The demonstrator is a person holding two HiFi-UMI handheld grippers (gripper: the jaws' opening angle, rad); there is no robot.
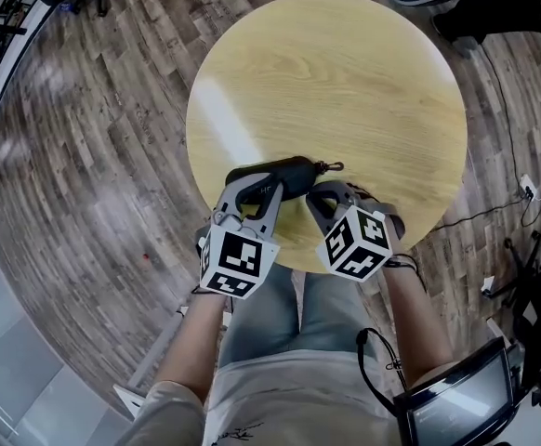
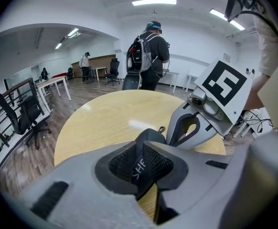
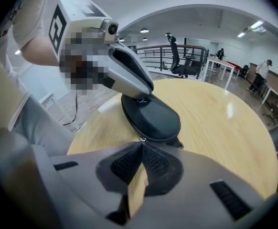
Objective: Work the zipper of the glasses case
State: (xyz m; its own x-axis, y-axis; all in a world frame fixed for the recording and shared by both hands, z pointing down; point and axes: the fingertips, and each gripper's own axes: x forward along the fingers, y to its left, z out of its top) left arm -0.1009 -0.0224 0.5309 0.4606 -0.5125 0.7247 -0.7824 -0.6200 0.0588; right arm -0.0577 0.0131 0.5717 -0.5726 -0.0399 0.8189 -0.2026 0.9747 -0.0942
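Note:
A black zippered glasses case (image 1: 284, 173) lies near the front edge of the round wooden table (image 1: 345, 82). My left gripper (image 1: 255, 193) is shut on the case's left end; in the left gripper view the case (image 2: 151, 136) is pinched between the pads (image 2: 122, 163). My right gripper (image 1: 334, 193) sits at the case's front right side. In the right gripper view its jaws meet at a small silver zipper pull (image 3: 142, 139) on the seam of the case (image 3: 153, 116). A small loop (image 1: 332, 166) sticks out from the case's right end.
The table's front edge is just under both grippers, above the person's lap. Cables (image 1: 521, 198) run over the wood floor at the right. A person with a backpack (image 2: 148, 56) stands beyond the table, and office chairs (image 2: 26, 118) stand at the left.

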